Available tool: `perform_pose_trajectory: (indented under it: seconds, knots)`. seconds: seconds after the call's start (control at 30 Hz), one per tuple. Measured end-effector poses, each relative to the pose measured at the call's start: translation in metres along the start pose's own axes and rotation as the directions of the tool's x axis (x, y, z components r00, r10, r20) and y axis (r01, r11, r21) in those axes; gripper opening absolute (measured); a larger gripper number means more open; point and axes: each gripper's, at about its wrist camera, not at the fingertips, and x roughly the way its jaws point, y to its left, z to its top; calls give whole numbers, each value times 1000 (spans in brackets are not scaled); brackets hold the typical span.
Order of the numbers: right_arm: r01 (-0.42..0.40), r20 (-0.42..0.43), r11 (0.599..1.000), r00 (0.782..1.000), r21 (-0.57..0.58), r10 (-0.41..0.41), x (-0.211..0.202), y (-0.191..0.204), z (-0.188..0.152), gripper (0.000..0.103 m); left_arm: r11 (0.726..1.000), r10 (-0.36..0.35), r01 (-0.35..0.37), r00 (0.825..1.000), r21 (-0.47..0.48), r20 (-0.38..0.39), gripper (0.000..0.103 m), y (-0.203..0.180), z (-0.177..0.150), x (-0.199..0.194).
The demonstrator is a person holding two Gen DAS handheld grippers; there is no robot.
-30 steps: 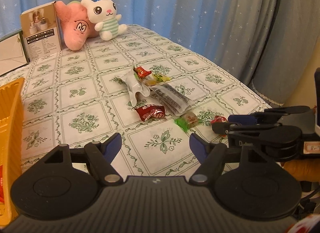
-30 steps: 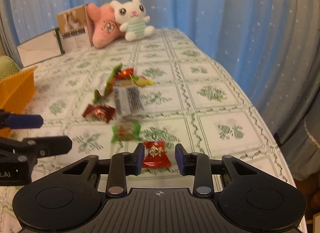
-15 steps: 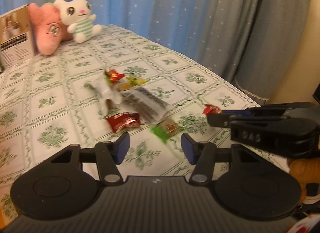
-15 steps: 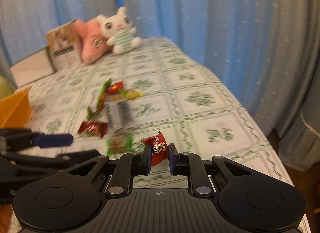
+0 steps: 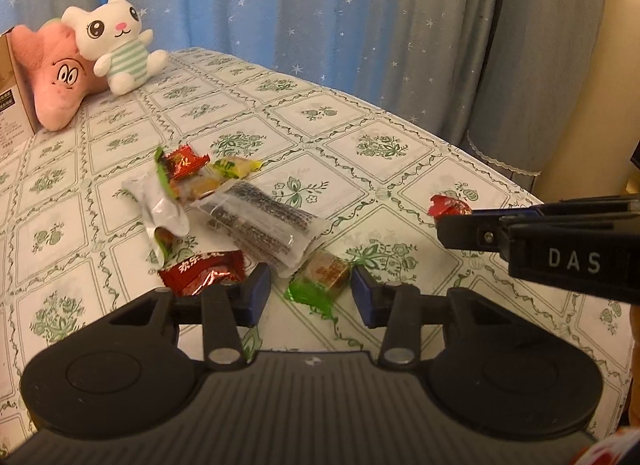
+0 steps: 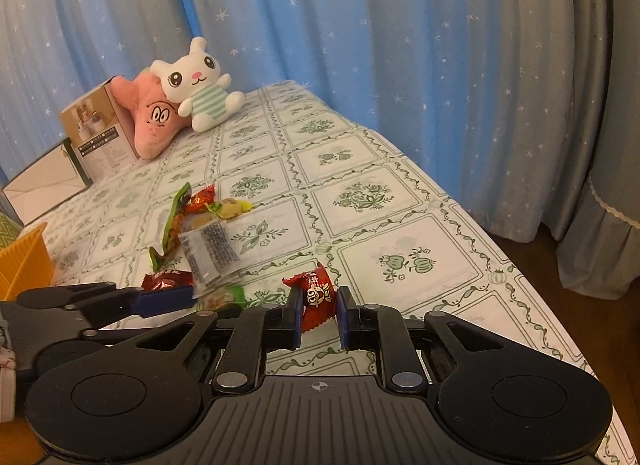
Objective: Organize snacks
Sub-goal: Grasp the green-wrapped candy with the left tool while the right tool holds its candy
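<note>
One red candy (image 6: 317, 297) is gripped above the table (image 6: 400, 201) by the right tool (image 6: 319, 319), while the green candy (image 5: 320, 279) is straddled by the open left tool (image 5: 311, 294), the other snacks (image 5: 224, 201) left unsorted

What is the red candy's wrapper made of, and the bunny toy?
The red candy in the right gripper looks wrapped in thin shiny plastic or foil: it crinkles and glints. The white bunny looks like soft plush fabric, fuzzy and matte, probably stuffed.
</note>
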Motion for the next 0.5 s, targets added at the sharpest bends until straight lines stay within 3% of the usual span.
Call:
perform_pose_trajectory:
  seconds: [0.27, 0.5]
  knots:
    - [-4, 4, 1000, 1000, 1, 4, -1, 2, -1, 17, 1000, 9, -9, 1000, -28, -23, 11, -3, -13, -19]
    - [-5, 8, 1000, 1000, 3, 5, -3, 5, -2, 17, 999, 48, -48, 999, -14, -2, 13, -4, -26, -38]
